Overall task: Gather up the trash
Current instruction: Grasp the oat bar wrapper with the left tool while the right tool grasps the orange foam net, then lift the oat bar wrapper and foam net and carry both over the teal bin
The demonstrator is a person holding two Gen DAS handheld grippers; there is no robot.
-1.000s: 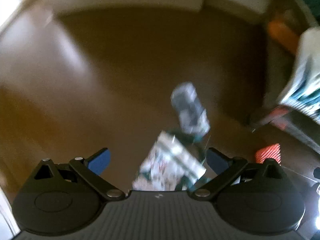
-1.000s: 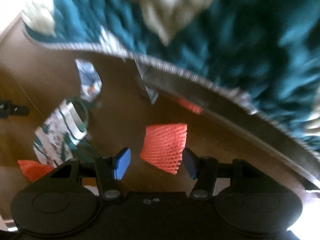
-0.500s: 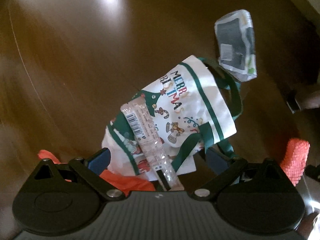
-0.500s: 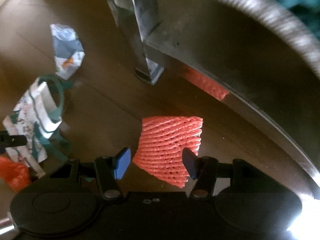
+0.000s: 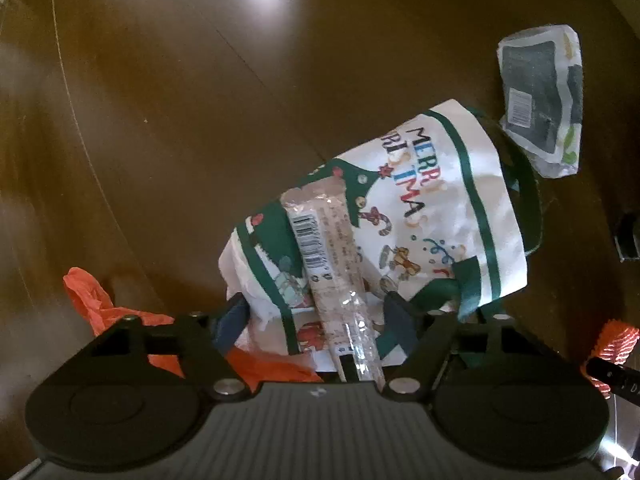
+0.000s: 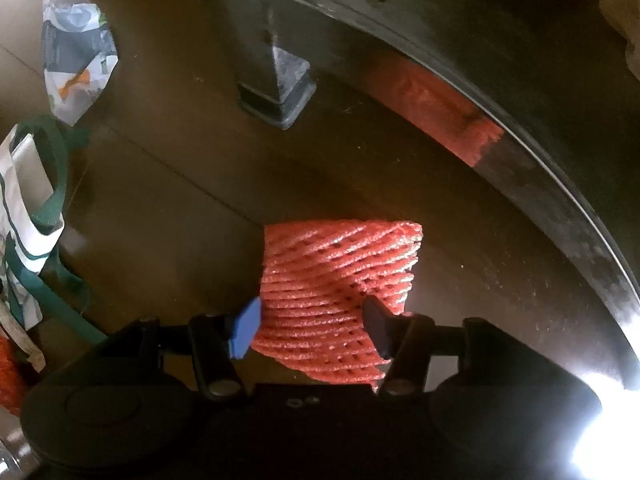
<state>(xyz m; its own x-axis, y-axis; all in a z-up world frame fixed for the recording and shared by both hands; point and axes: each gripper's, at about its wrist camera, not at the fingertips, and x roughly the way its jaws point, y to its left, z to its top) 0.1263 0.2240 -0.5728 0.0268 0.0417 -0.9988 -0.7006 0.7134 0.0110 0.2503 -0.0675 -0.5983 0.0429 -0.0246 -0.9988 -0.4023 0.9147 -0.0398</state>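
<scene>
Fingers point(image 6: 250, 326) flanking red foam net point(image 6: 340, 280), chair leg point(image 6: 276, 68) beyond

Left of the Christmas tote bag point(image 5: 432, 216), the brown floor point(image 5: 180, 100) lies bare and open. A crumpled wrapper point(image 5: 540, 96) sits just beyond the bag's handles. To its right, past an orange foam net point(image 6: 336, 296), a furniture leg point(image 6: 276, 80) and low dark frame point(image 6: 520, 120) block passage.

"MERRY CHRISTMAS" on the white-and-green bag point(image 5: 432, 216); barcodes unreadable.
</scene>
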